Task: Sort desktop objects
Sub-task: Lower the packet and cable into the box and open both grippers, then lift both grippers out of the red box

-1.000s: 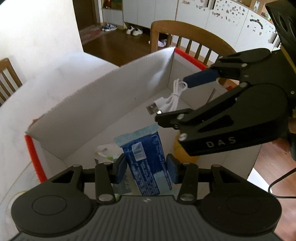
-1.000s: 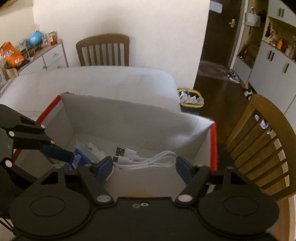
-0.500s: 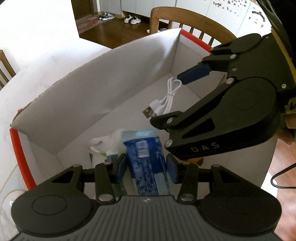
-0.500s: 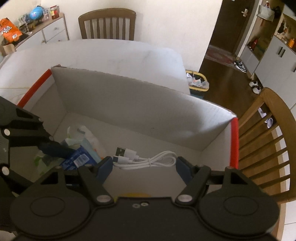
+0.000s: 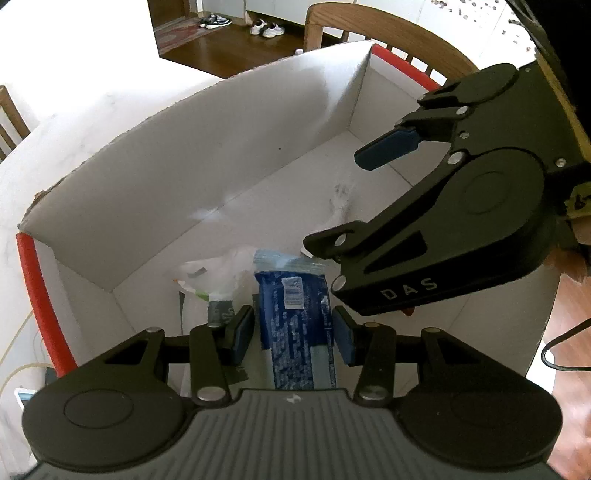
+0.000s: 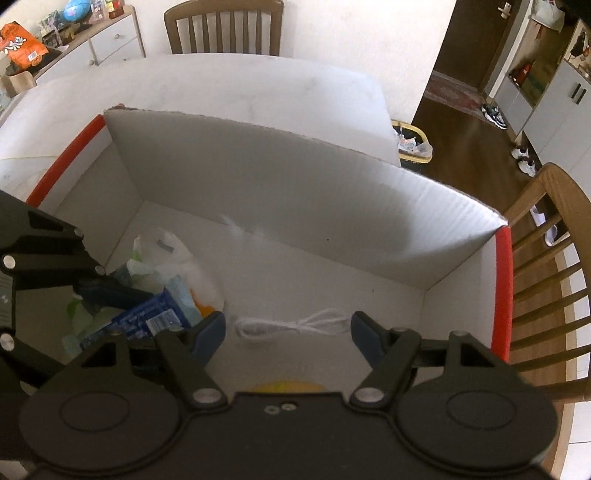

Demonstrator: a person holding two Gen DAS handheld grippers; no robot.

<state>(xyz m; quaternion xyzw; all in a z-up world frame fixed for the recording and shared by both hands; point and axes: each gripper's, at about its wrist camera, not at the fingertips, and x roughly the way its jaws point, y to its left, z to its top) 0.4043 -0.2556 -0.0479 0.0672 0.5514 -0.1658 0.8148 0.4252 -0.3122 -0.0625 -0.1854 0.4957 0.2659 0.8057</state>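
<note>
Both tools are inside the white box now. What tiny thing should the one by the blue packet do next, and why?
Probably lift the left tool straight up out of the box. Its fingers are spread, with small gaps on both sides of the blue packet, which looks already dropped beside the plastic bag. The right tool is open too, the white cable lying on the floor below.

The room has pale walls and a dark wooden floor [image 6: 461,122]. A wooden slat-back chair [image 6: 221,26] stands at the far edge of the white table [image 6: 240,85], and another wooden chair [image 6: 546,266] at its right edge. A white drawer cabinet [image 6: 110,44] stands at the left wall, and white cupboards [image 6: 554,110] at the right. Sneakers [image 5: 264,27] lie on the floor. Daylight is soft.
</note>
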